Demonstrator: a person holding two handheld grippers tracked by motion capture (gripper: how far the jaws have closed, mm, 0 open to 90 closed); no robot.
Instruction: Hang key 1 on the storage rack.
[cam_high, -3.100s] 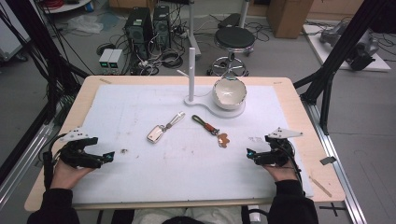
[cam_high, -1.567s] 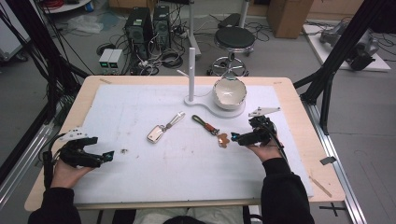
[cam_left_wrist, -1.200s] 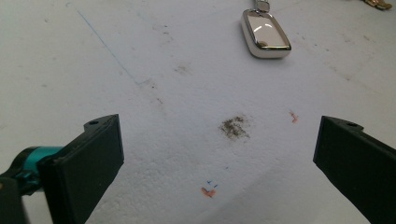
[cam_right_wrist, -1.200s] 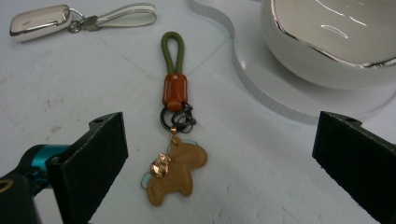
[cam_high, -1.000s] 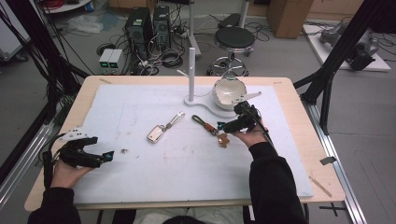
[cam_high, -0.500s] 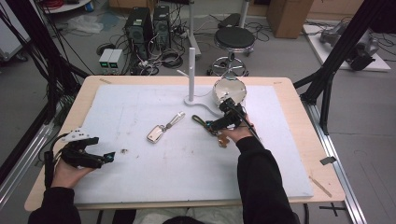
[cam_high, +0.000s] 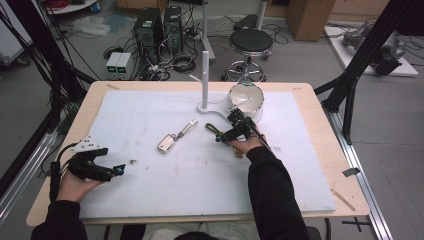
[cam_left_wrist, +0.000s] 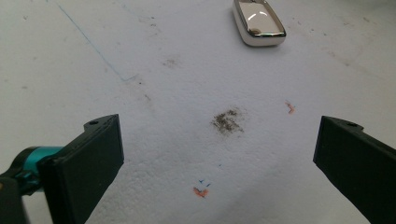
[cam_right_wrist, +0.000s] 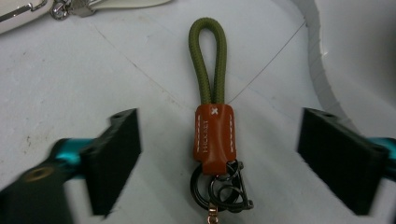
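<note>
An olive-green cord keychain (cam_right_wrist: 207, 70) with a brown leather tab and dark metal rings lies flat on the white sheet; from above it is a thin dark loop (cam_high: 212, 128). My right gripper (cam_high: 220, 137) hangs low over it. In the right gripper view the right gripper (cam_right_wrist: 229, 158) has a jaw on each side of the leather tab. Its jaws have just been closing a little, and wide gaps remain on both sides. A silver key fob (cam_high: 166, 144) lies to the left. My left gripper (cam_high: 117, 171) rests open at the front left, with bare sheet between its jaws (cam_left_wrist: 219, 163).
A white bowl (cam_high: 246, 97) and a white upright post (cam_high: 205, 75) on a curved base stand just behind the right hand. The key fob (cam_left_wrist: 259, 18) lies ahead of the left gripper. The white sheet (cam_high: 150, 200) covers most of the wooden table (cam_high: 320, 115).
The right hand has come in from the table's right side, leftward and down, to sit over the keychain. Its jaws look slightly narrower. The left hand has stayed put.
</note>
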